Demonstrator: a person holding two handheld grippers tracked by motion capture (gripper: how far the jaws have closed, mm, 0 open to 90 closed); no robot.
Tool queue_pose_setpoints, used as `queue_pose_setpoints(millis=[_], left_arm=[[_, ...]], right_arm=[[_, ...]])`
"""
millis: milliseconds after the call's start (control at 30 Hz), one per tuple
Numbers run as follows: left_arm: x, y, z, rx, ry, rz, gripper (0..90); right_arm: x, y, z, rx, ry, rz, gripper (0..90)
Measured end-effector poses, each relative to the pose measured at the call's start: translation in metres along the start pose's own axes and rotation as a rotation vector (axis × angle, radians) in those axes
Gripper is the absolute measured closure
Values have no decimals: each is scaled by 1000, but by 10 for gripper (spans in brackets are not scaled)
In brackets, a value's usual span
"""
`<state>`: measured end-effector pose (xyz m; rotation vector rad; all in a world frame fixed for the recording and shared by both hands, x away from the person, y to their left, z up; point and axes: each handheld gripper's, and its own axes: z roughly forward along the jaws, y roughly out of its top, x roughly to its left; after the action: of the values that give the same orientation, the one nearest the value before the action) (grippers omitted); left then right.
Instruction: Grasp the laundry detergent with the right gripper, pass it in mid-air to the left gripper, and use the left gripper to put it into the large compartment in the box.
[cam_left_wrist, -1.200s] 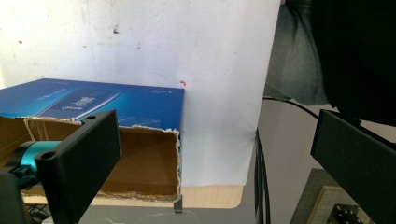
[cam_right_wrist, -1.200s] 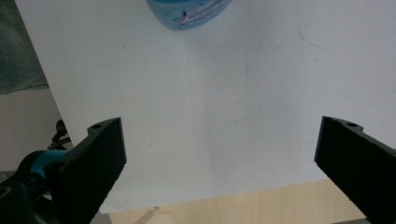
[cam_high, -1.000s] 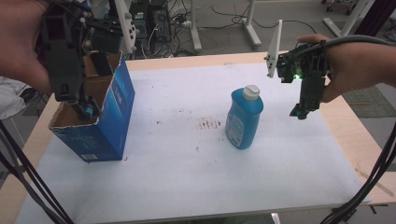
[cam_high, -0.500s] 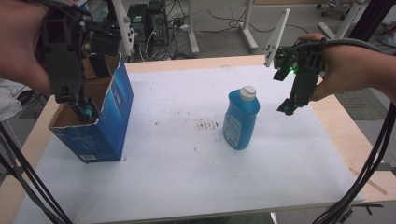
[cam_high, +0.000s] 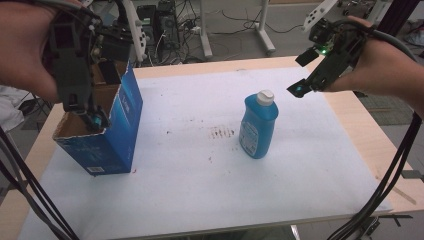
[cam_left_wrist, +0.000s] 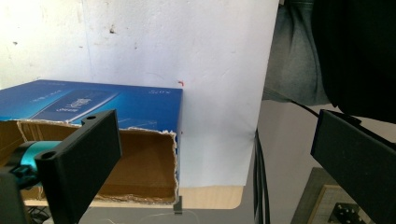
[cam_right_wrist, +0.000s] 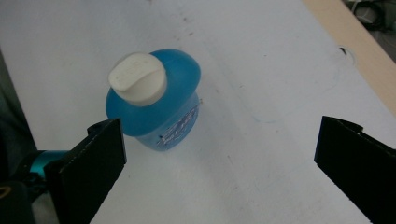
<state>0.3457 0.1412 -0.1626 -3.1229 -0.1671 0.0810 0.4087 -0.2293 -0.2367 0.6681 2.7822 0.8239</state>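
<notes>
On the worktop (cam_high: 320, 190) an open box (cam_high: 107, 135) stood at the left and an upright bottle (cam_high: 257, 125) stood near the middle, well apart from it. The left gripper (cam_high: 95, 120) hung at the box's open top, by its near edge. The right gripper (cam_high: 300, 87) hovered above and to the right of the bottle, behind it and clear of its cap (cam_high: 265, 96).
</notes>
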Motion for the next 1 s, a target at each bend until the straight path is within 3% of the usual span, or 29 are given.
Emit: queue_pose_setpoints(millis=[100,200,233,267,367,733,1000], left_arm=[[0,1,0,1,3,6,17],[0,3,1,6,5,9,17],[0,3,2,7,6,7,17],[-1,4,2,5,6,11,17],[-2,5,2,7,6,22,17],[-6,5,4,1,10,32,17],[-8,4,3,-1,13,38,17]], right_arm=[[1,-7,-2,-29,-29,38,11],[4,-20,-5,-85,-63,102,11],[6,-27,-6,-118,-84,150,11],[6,-27,-6,-118,-84,150,11],[14,-44,-8,-181,-90,209,12],[44,-85,10,-205,-102,233,12],[58,-94,20,-243,-111,232,11]])
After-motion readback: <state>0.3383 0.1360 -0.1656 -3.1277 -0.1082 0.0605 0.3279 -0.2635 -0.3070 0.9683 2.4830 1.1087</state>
